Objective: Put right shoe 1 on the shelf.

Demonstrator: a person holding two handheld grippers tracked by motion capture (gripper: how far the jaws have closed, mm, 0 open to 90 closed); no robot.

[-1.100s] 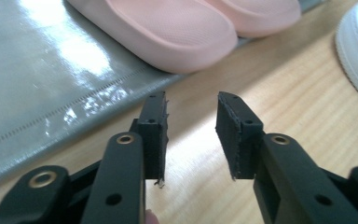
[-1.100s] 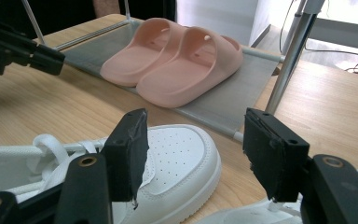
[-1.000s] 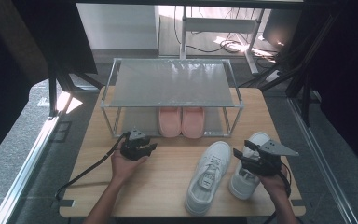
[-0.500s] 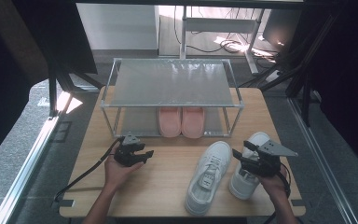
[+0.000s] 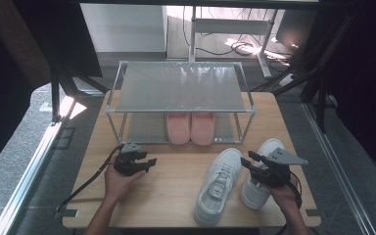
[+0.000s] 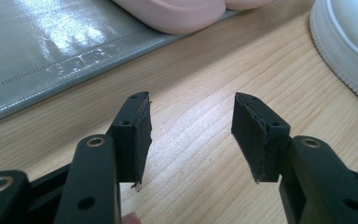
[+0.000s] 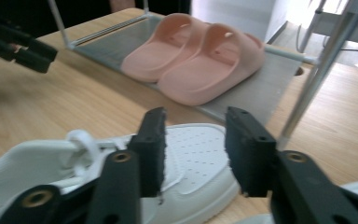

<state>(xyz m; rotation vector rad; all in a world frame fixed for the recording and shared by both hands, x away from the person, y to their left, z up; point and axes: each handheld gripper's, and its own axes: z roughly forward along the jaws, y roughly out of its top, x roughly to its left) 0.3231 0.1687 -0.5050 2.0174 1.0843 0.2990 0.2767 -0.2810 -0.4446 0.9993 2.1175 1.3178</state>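
Observation:
Two white sneakers stand on the wooden table, the left sneaker [image 5: 218,188] [image 7: 42,158] [image 6: 349,42] beside the right sneaker [image 5: 264,152]. A pair of pink slippers [image 5: 191,128] [image 7: 200,56] [image 6: 177,14] sits on the lower shelf of a metal rack [image 5: 181,88]. My left gripper [image 5: 151,162] [image 6: 191,121] hovers low over bare wood in front of the rack; its jaws have just been opening, with nothing between them. My right gripper [image 5: 247,160] [image 7: 193,140] hangs above the right sneaker, aimed at the left sneaker's toe. Its jaws have just been closing, but a gap stays and the pads touch nothing.
The rack's silvery lower shelf mat [image 6: 51,51] lies just beyond my left gripper, and a thin rack post [image 7: 317,74] rises right of the slippers. Cables trail from both grippers toward the table's near edge [image 5: 176,223]. Dark frames and a floor drop surround the table.
My left gripper has drawn back a little from the rack toward the near left, and its jaws stand wider. The right hand has stayed over the right sneaker.

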